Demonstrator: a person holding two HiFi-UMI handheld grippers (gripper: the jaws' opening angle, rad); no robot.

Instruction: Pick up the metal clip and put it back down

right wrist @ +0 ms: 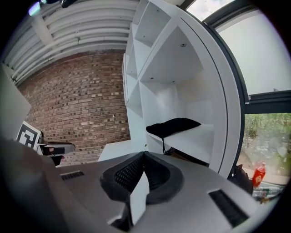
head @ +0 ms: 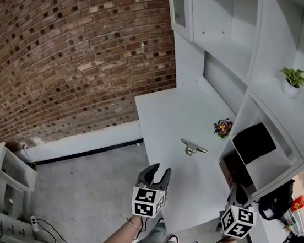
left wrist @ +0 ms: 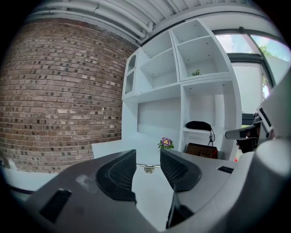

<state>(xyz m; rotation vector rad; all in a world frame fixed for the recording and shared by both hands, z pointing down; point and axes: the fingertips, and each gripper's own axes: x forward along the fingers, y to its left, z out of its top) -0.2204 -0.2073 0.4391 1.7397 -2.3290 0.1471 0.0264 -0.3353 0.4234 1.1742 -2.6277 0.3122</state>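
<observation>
Lower centre, you're holding the left gripper, jaws parted and empty, sighting the metal clip lying mid-frame on the white table. It's looking light, stiff and slick, so try pinching across its flat bar. Lower right, your right gripper is sitting closed on nothing.

Counts: 1 metal clip on the surface. 1 flower pot near the clip. 1 green plant well beyond the clip. 2 grippers: left gripper, right gripper.
</observation>
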